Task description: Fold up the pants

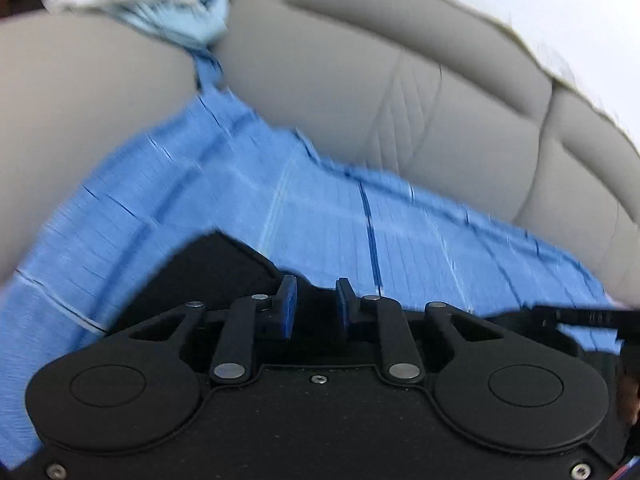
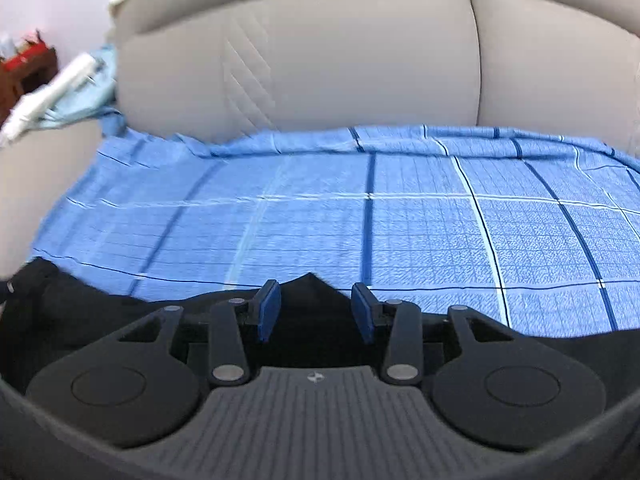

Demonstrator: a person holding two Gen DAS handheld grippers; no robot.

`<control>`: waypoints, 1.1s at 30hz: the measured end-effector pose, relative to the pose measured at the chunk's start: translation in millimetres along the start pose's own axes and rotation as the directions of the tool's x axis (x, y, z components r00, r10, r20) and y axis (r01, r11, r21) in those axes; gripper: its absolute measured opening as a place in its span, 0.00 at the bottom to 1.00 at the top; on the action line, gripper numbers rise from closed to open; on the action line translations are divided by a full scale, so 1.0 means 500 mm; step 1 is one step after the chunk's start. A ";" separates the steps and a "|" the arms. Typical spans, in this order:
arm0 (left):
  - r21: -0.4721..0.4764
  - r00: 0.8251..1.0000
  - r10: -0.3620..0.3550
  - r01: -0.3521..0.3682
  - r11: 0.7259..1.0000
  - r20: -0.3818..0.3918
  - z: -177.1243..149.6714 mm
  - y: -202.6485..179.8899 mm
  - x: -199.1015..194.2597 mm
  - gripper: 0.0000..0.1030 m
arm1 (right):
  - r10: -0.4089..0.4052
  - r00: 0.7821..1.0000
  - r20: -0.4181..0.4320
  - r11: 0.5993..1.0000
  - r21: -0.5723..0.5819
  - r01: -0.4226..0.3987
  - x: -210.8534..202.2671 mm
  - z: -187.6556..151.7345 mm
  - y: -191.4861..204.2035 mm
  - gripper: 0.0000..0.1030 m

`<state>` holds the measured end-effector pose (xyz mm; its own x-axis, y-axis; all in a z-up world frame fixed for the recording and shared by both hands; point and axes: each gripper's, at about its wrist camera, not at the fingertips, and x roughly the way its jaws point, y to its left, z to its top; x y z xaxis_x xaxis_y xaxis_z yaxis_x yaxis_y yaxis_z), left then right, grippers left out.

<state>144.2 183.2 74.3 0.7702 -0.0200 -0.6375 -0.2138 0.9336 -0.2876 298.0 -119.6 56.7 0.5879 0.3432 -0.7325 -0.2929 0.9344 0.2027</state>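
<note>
Black pants [image 2: 304, 312] lie bunched along the near edge of a blue checked sheet [image 2: 400, 220] spread over a grey sofa seat, as you hold both claws low above them. Your right claw [image 2: 316, 314] stands with its blue pads apart, a peak of the dark cloth rising in the gap between them but not pinched. Your left claw [image 1: 316, 306], in a blurred view, also has its pads apart, the black fabric [image 1: 216, 264] showing beyond and to the left of its tips. Neither claw grips anything. From what shows, the folding looks barely begun: the garment reads as a rumpled heap near the sheet's front-left corner, with no flat panel, crease or stacked layer to be made out, though most of it is hidden under the tools. Laying it out, pairing the legs and doubling it over all appear to remain. Pale blue cloth and a white item [image 2: 60, 84] sit at the sofa's far-left end
</note>
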 end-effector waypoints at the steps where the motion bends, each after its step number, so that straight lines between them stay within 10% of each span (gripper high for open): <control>1: 0.018 1.000 0.012 -0.012 1.000 0.001 -0.008 -0.002 0.017 0.16 | 0.003 1.000 -0.016 1.000 -0.001 -0.003 0.011 0.003 -0.002 0.57; 11: 0.071 0.990 0.115 -0.121 0.990 0.077 -0.010 -0.011 0.108 0.04 | 0.070 0.994 -0.081 0.997 -0.028 -0.073 0.058 -0.020 0.020 0.58; 14: 0.103 0.986 0.134 -0.144 0.984 0.101 -0.008 -0.018 0.125 0.04 | 0.071 0.995 -0.071 0.997 -0.019 -0.072 0.059 -0.014 0.025 0.11; 21: 0.016 0.992 0.093 -0.095 0.995 0.090 0.008 0.000 0.119 0.04 | -0.042 0.994 0.101 0.999 0.010 0.041 0.028 -0.022 0.027 0.07; 23: -0.023 0.994 0.069 -0.067 0.997 0.089 0.013 0.009 0.093 0.08 | -0.073 0.996 0.058 0.997 0.006 0.072 0.047 -0.031 0.029 0.10; 28: -0.057 0.974 0.111 -0.101 0.993 0.199 0.019 0.030 -0.035 0.52 | -0.152 0.985 0.083 0.980 -0.115 0.161 0.034 -0.033 0.058 0.67; 33: -0.094 0.954 0.190 -0.172 0.981 0.232 -0.038 0.071 -0.119 0.74 | -0.008 0.997 0.080 0.979 -0.201 0.024 0.003 0.003 0.106 0.82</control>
<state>79.7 210.6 88.5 0.8336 0.2410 -0.4970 -0.3987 0.8852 -0.2395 284.4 -69.6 67.4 0.6488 0.3426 -0.6795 -0.4247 0.9039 0.0502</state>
